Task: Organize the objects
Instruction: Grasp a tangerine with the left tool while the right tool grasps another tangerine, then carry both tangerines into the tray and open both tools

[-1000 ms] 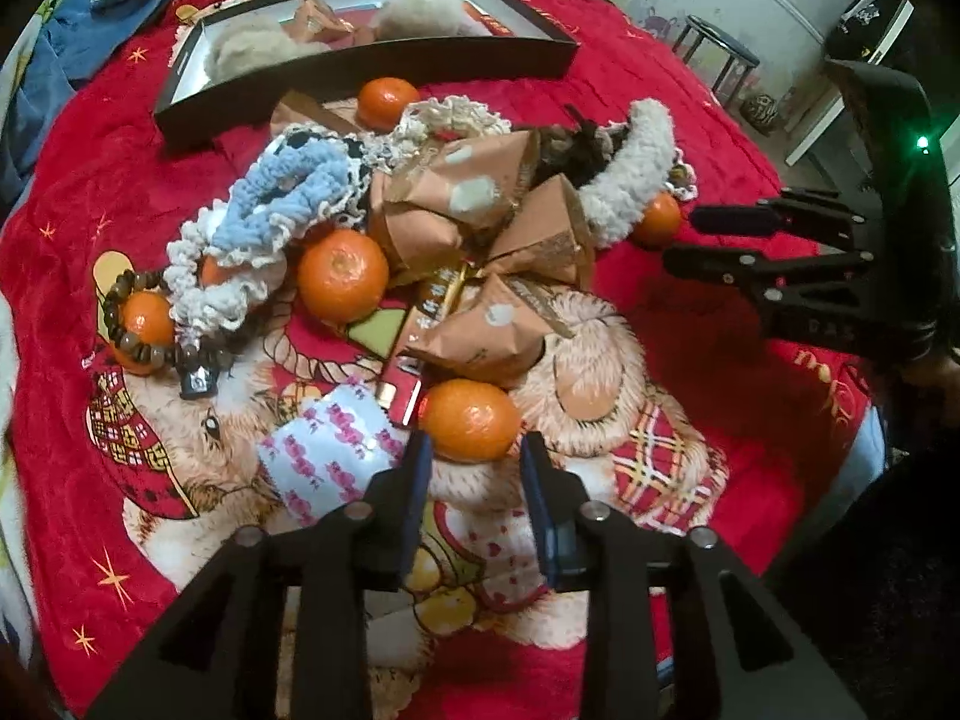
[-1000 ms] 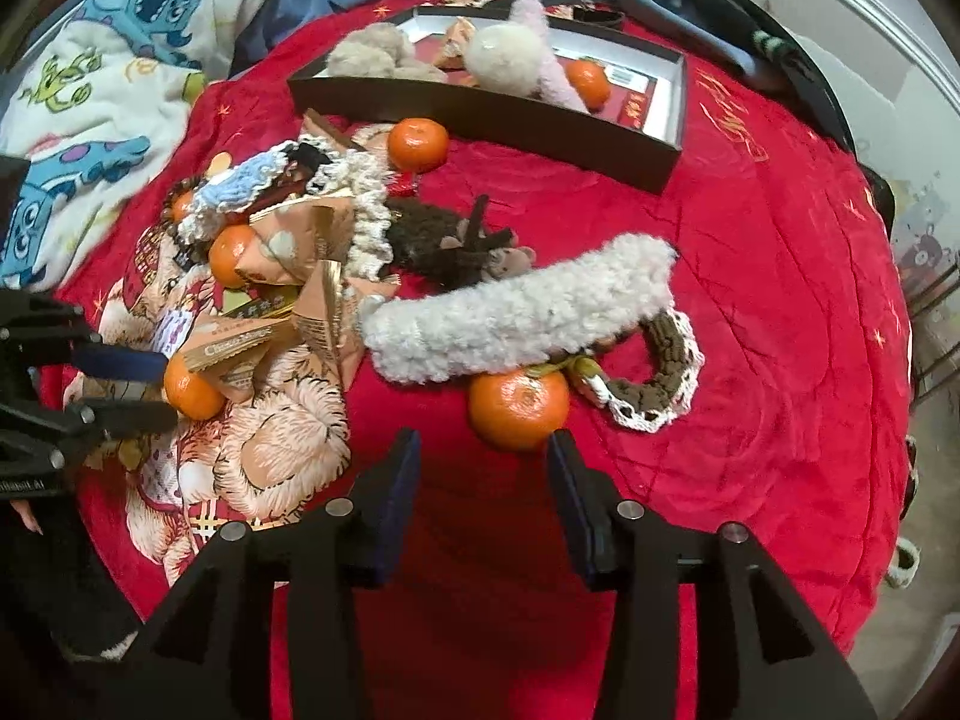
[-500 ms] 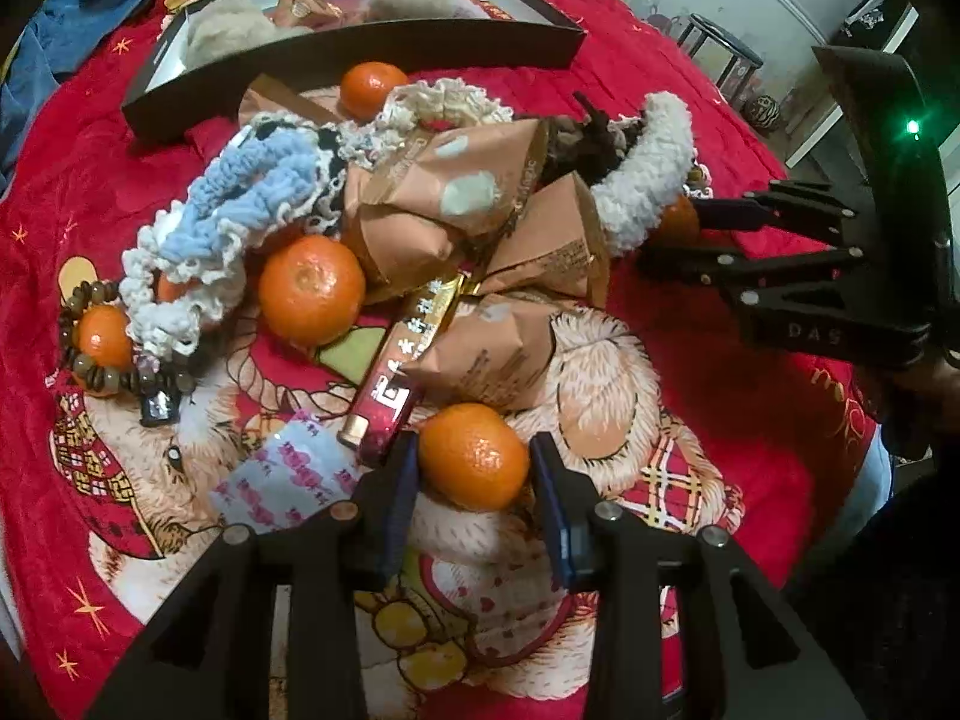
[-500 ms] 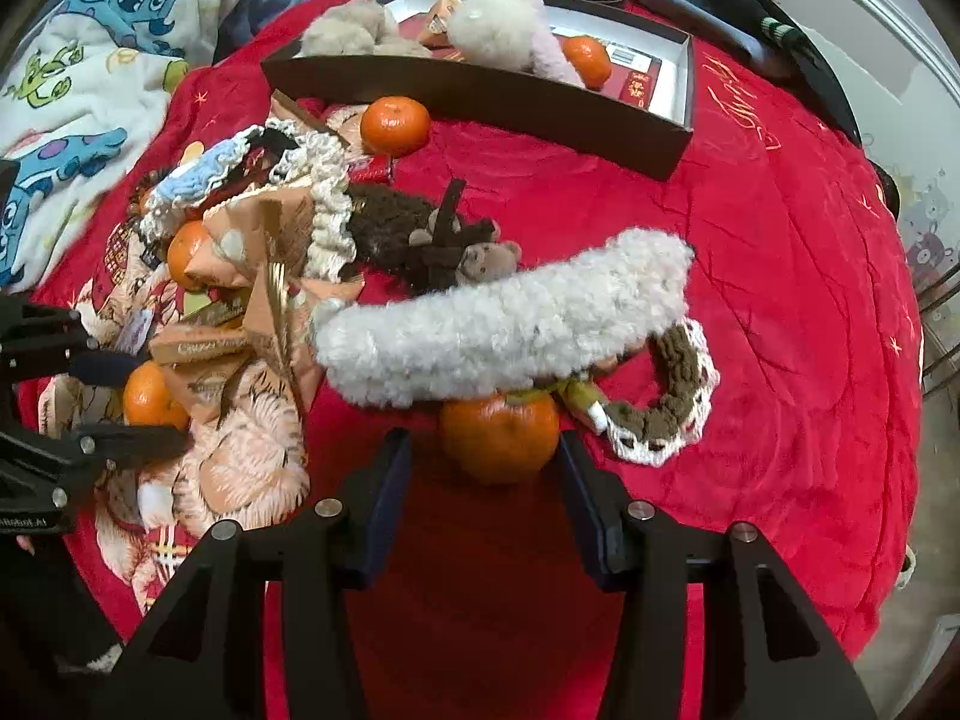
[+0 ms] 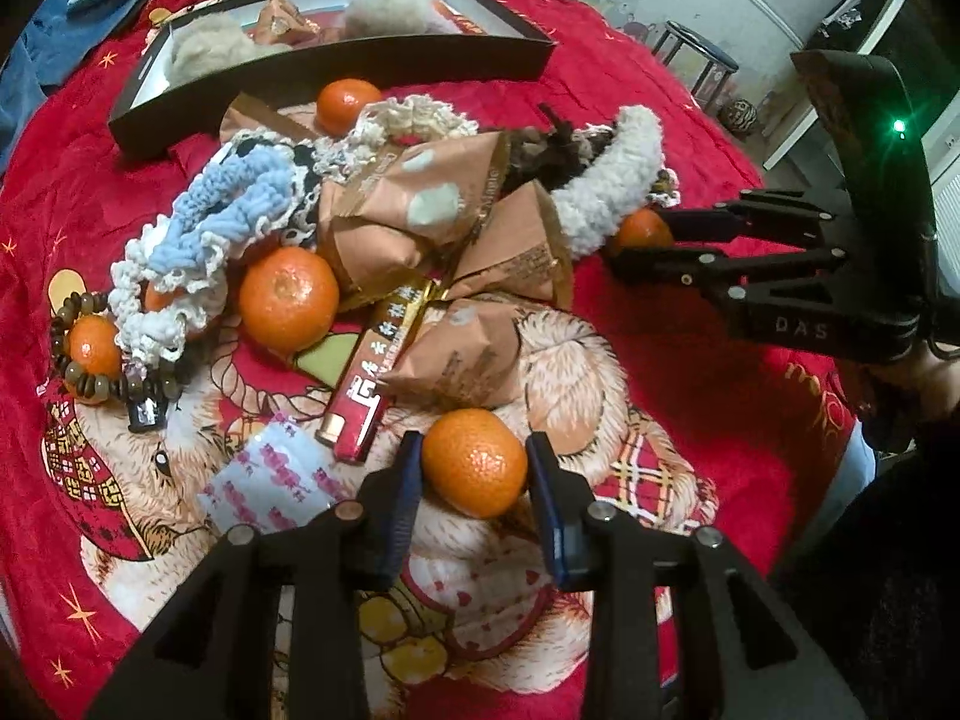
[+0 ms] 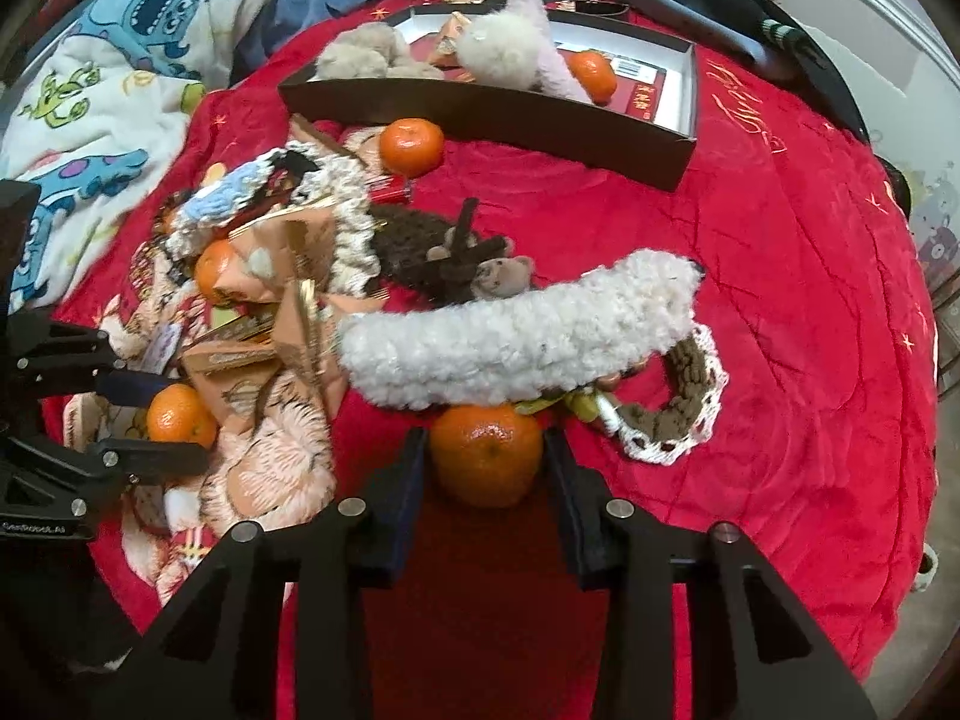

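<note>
Mandarins lie scattered in a heap of objects on a red blanket. My left gripper points steeply down with a mandarin between its fingers; its jaws are closing and both pads touch the fruit's sides. My right gripper is likewise closing on another mandarin, which sits under the edge of a white fleecy band. The left wrist view shows the right gripper around its mandarin. In the right wrist view, the left gripper straddles its fruit.
A dark shallow tray at the back holds plush toys, a packet and a mandarin. The heap holds brown snack packets, crocheted scrunchies, a bead bracelet, a red bar and more mandarins. A cartoon blanket lies left.
Both grippers have come forward and down over their mandarins, which now sit between the fingers. The right jaws have narrowed onto the fruit.
</note>
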